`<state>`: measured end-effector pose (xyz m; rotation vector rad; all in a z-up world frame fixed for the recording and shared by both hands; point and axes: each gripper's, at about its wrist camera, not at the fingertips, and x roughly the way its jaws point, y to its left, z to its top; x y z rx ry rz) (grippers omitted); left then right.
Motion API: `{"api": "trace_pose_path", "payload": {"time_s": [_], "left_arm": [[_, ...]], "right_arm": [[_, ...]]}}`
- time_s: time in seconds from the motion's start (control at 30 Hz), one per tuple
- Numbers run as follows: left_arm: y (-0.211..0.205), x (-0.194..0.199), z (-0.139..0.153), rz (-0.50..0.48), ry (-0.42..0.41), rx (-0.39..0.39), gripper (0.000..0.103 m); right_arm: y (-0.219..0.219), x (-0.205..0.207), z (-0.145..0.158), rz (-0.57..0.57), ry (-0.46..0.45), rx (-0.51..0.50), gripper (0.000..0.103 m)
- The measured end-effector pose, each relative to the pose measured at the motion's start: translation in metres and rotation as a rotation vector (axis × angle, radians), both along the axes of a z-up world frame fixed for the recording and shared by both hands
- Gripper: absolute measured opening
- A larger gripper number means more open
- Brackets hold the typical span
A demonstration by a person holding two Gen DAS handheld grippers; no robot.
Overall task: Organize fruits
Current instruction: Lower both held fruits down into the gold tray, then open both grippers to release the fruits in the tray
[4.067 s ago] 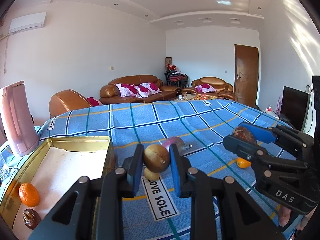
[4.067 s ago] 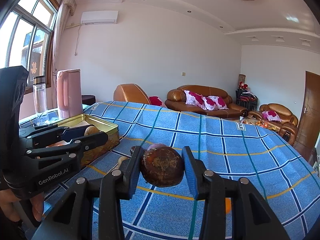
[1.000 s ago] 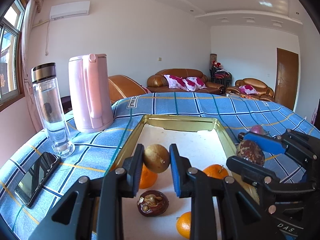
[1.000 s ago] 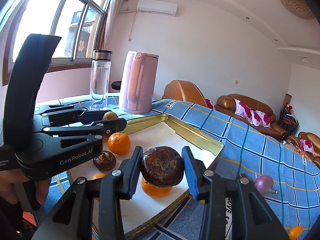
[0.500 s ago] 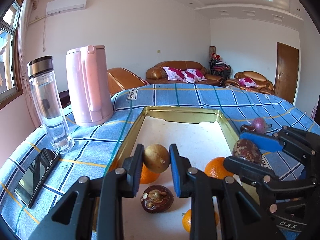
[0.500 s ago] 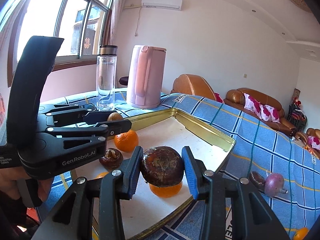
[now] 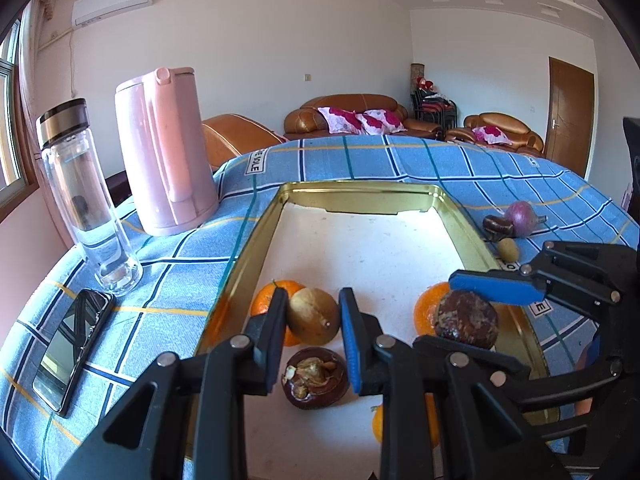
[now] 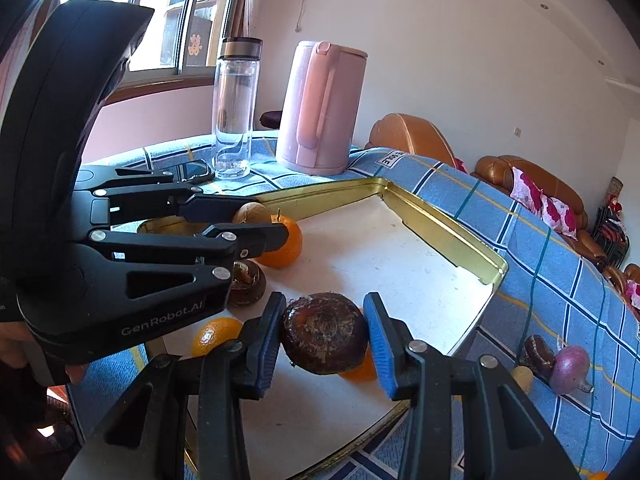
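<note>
Left wrist view: left claw [image 7: 313, 316] angled down over the near end of the gold tray [image 7: 250, 248], clenched on a tan fruit [image 7: 314, 316] held above the tray floor. Below it a dark husked fruit [image 7: 314, 378] lies on the white liner; an orange [image 7: 266, 300] sits behind the left finger. Right claw [image 7: 466, 312] comes in from the right over the tray's right rim, gripping a brown fruit [image 7: 466, 318], another orange [image 7: 425, 312] behind it. Off the tray on the blue-checked counter [image 7: 400, 164]: purple fruit [image 7: 520, 219], small dark one, small yellow one. Left of tray: pink kettle [image 7: 164, 156], glass bottle [image 7: 86, 204], phone [image 7: 70, 346].

Right wrist view: right claw [image 8: 323, 334] pitched down, clamped on the brown fruit [image 8: 324, 334], hanging over the tray's near edge. Left claw [image 8: 256, 220] enters from the left, fingers level over the tray, tan fruit [image 8: 251, 213] pinched at the tips. Orange [image 8: 282, 242] just beyond it; husked fruit [image 8: 246, 288] under its fingers.
</note>
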<state>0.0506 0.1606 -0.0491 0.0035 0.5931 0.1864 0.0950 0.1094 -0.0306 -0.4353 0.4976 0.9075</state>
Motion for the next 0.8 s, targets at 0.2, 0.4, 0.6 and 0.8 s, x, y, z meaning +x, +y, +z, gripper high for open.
{"api": "trace_pose_path", "payload": {"time_s": [0.2, 0.4, 0.6, 0.8], "left_arm": [[0.001, 0.001, -0.006, -0.001, 0.026, 0.003, 0.027], [0.000, -0.001, -0.008, 0.003, 0.030, 0.011, 0.028], [-0.001, -0.003, -0.006, 0.013, 0.022, 0.020, 0.034], [0.004, -0.011, 0.001, 0.060, -0.017, 0.029, 0.064]], "right_arm": [[0.005, -0.002, -0.004, 0.018, 0.009, -0.031, 0.043], [0.003, 0.000, -0.002, 0.012, 0.014, -0.016, 0.064], [0.002, -0.003, -0.001, 0.004, -0.006, -0.009, 0.072], [-0.004, 0.000, 0.002, -0.022, -0.004, 0.019, 0.076]]}}
